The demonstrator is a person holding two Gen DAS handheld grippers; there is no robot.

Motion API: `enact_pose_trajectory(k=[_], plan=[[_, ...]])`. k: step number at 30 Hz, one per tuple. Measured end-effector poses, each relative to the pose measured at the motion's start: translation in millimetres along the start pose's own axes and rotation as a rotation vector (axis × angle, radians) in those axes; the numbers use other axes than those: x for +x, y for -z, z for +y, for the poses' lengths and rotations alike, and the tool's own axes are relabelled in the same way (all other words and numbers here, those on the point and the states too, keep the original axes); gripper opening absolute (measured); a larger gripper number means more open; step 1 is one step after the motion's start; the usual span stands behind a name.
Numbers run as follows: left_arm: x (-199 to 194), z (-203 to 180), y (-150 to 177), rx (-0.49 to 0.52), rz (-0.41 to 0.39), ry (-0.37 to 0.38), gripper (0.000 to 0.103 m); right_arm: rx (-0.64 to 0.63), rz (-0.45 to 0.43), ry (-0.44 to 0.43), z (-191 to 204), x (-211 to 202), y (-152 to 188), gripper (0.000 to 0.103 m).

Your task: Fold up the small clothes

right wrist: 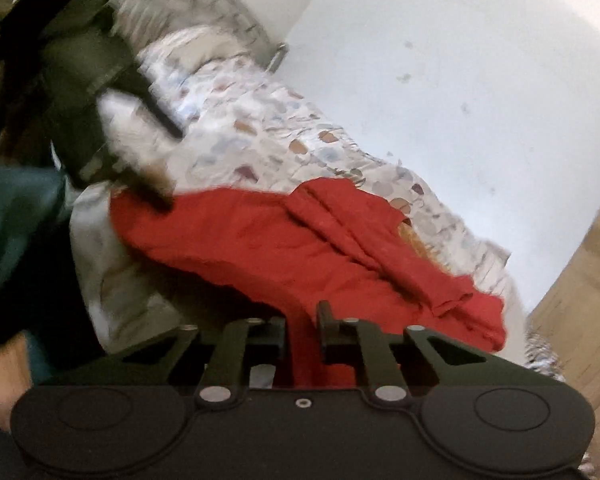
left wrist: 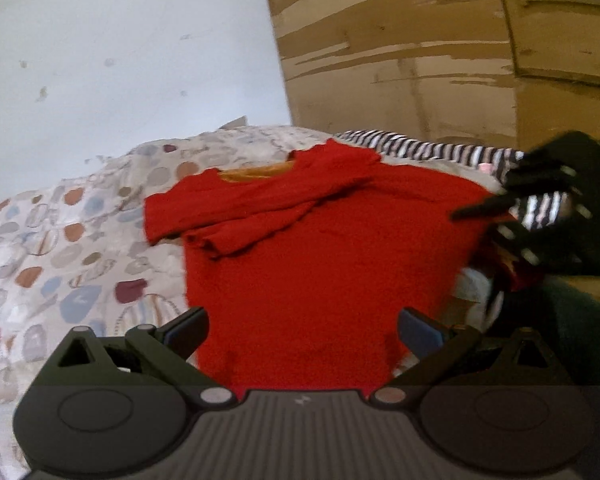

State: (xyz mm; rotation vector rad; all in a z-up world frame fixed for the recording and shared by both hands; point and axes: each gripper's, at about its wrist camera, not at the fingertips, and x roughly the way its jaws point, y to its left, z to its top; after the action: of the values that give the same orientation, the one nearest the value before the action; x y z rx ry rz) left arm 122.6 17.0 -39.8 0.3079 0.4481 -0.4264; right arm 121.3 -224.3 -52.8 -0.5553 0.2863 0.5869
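A small red shirt (left wrist: 312, 248) lies on a patterned bedspread (left wrist: 60, 240), one sleeve folded across its chest. My left gripper (left wrist: 302, 330) is open, its jaws wide apart over the shirt's lower hem, holding nothing. My right gripper (right wrist: 302, 320) is shut on the red shirt (right wrist: 268, 240), pinching a fold of its edge between the fingers and lifting it. The right gripper also shows blurred at the right of the left wrist view (left wrist: 540, 208). The left gripper shows blurred at the upper left of the right wrist view (right wrist: 100, 92).
A black-and-white striped garment (left wrist: 440, 150) lies behind the shirt. A wooden wardrobe (left wrist: 400, 52) stands at the back right, a white wall (left wrist: 120, 60) at the left. The person's dark green clothing (right wrist: 16, 232) is at the bed's near edge.
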Motion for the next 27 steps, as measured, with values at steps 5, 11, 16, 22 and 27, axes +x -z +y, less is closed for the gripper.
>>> enact_pose_trajectory(k=[5, 11, 16, 22, 27], plan=[[8.4, -14.5, 8.3, 0.056, 0.019, 0.027, 0.102, 0.209, 0.014, -0.065, -33.0, 16.8, -14.6, 0.014], [49.9, -32.1, 16.6, 0.13, 0.139, -0.071, 0.102, 0.436, 0.06, -0.12, -63.6, 29.4, -14.3, 0.014], [67.9, -10.7, 16.9, 0.073, 0.194, -0.087, 0.079, 0.512, 0.073, -0.11, -76.1, 39.9, -11.7, 0.013], [57.3, 30.3, 21.8, -0.004, 0.219, -0.104, 0.047, 0.567, 0.074, -0.104, -85.1, 54.6, -4.4, 0.013], [38.5, 50.4, 20.3, -0.139, 0.121, -0.036, 0.01, 0.602, 0.082, -0.092, -87.7, 62.7, 0.5, 0.013]])
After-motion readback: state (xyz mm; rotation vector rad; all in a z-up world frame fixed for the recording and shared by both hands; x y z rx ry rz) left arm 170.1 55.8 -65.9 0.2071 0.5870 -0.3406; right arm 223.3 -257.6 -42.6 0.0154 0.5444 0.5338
